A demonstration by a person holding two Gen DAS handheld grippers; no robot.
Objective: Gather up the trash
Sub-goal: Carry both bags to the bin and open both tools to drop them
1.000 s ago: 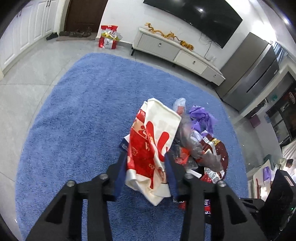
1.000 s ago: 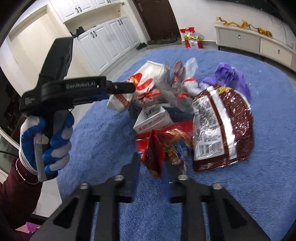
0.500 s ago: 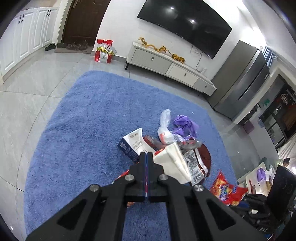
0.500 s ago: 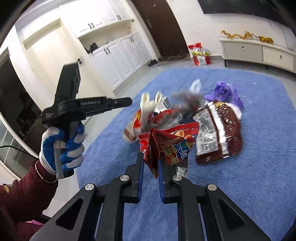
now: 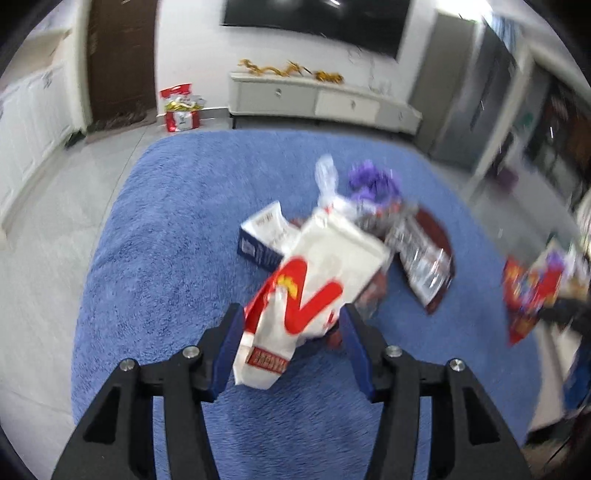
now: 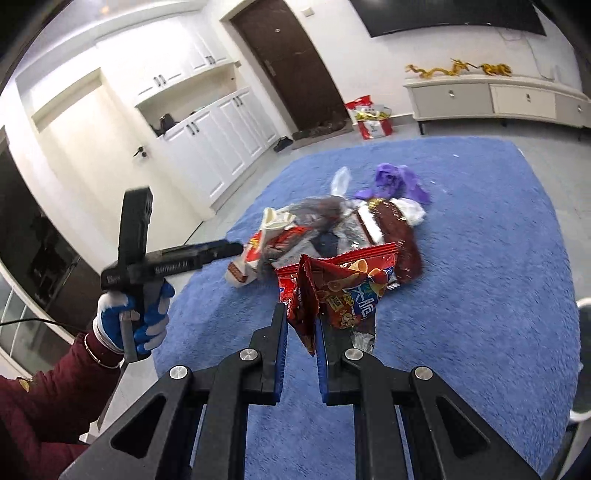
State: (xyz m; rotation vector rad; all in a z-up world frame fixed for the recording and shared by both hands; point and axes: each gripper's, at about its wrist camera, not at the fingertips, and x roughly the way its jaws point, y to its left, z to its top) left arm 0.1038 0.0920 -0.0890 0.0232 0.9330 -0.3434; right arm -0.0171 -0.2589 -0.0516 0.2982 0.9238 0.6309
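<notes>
A blue rug covered the middle of a pale tiled floor. Behind it stood a low white cabinet under a wall-mounted TV, with gold dragons on top, a red gift bag by a dark door, and white cupboards along the side wall.

The trash lay heaped mid-rug: a dark red bag, a purple bag, a clear bag and a small blue-and-white box.

The left gripper had its jaws spread wide around a white-and-red bag; the blur made it hard to tell whether the pads actually pinched it. In the right wrist view it reached into the near edge of the pile, held by a blue-gloved hand.

The right gripper was closed on a red snack bag, lifted above the rug.
</notes>
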